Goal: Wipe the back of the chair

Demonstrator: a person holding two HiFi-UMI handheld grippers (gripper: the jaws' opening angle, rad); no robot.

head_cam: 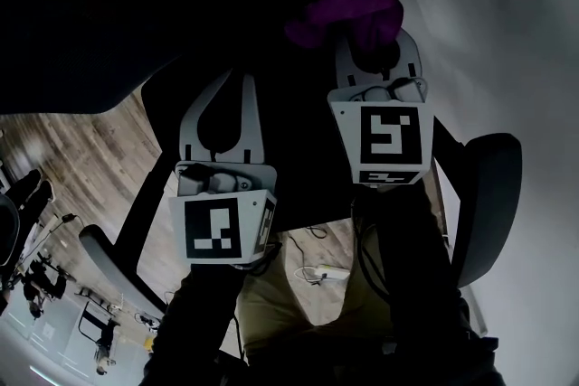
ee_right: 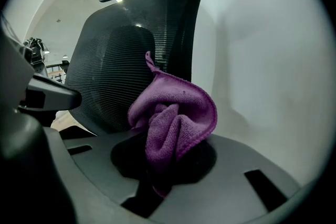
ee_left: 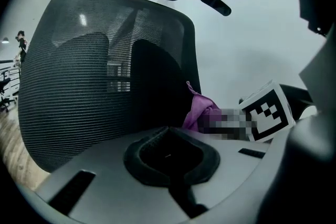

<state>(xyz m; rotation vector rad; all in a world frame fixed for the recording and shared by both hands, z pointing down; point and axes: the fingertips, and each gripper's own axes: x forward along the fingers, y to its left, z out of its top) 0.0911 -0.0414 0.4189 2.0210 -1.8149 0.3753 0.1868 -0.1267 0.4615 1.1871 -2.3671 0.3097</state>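
The right gripper [head_cam: 374, 59] is clamped on a bunched purple microfibre cloth [ee_right: 173, 118] by the right edge of the black mesh chair back [ee_left: 94, 76]. The left gripper [ee_left: 170, 157], its jaws together and empty, faces the mesh.

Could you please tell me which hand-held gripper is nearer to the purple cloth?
Right. The right hand-held gripper clamps the purple cloth; the left hand-held gripper sits apart, to its left.
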